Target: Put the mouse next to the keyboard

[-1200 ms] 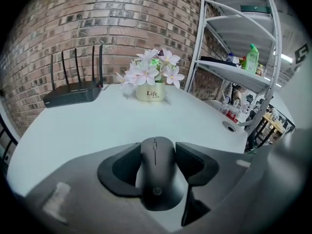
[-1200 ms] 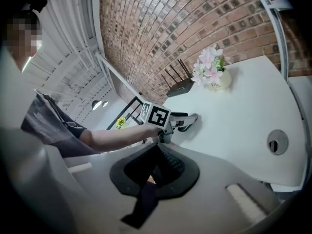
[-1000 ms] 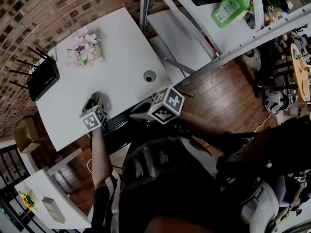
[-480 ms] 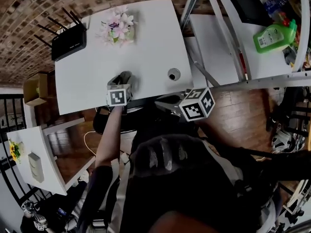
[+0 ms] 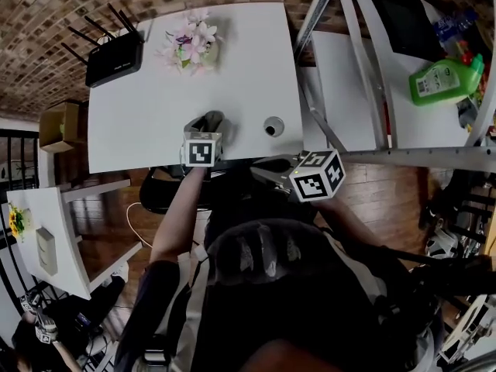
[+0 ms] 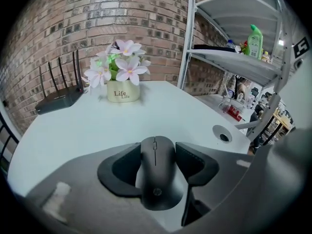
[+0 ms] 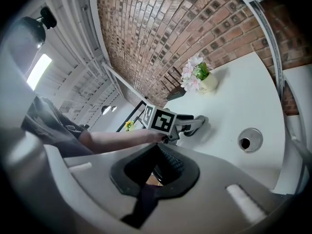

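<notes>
A black mouse [image 6: 157, 177] sits lengthwise between the pads of my left gripper [image 6: 156, 152], which is shut on it just above the white table [image 6: 73, 130]. In the head view, the left gripper [image 5: 206, 127] hangs over the table's near edge, left of the round cable hole [image 5: 273, 125]. My right gripper [image 5: 263, 169] hovers off the near edge, right of the left one. In its own view, the right gripper [image 7: 158, 149] has its pads meeting at the tips with nothing held. No keyboard shows in any view.
A flower pot [image 5: 190, 41] and a black router [image 5: 112, 56] stand at the table's far side. A metal shelf [image 5: 333, 76] with a green bottle [image 5: 446, 80] borders the table on the right. A small side table [image 5: 46, 239] is at the lower left.
The head view has swung, so the table now lies squarer. My left gripper has carried the mouse along the near edge toward the cable hole. The right gripper followed beside it.
</notes>
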Demonstrator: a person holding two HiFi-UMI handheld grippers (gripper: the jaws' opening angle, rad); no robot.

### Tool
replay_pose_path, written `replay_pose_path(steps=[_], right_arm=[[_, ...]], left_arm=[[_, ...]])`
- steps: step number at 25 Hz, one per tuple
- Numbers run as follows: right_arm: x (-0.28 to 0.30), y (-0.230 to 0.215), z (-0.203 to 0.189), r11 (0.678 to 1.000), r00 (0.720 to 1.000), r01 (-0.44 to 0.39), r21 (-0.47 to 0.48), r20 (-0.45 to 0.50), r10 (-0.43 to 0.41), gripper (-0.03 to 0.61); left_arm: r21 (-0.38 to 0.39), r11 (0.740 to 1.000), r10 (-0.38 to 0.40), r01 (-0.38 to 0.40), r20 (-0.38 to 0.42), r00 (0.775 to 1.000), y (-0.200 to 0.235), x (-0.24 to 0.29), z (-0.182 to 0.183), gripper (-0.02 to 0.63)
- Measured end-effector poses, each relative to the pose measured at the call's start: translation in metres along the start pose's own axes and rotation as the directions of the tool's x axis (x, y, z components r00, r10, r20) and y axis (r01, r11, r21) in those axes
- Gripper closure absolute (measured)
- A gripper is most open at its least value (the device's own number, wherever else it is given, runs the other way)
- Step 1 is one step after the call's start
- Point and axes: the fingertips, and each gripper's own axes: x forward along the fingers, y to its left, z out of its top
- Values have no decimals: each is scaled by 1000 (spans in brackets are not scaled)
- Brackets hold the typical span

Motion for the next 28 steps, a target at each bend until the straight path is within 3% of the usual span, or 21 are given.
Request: replay_pose_path(steps=[5, 14, 28], right_arm=[[-11, -3, -4, 1000, 1000, -7, -24, -21, 6, 574], [-27, -16, -9, 1000, 1000, -11, -5, -12, 11, 574], [-26, -19, -10, 1000, 1000, -19, 6, -7, 19, 574]], left_arm=[[-4, 1000, -19, 19, 23, 1000, -24, 12, 13, 383], [38, 999, -3, 3, -4, 1000, -39, 21, 20, 383], [113, 990, -83, 85, -20, 996, -68, 32, 27, 383]])
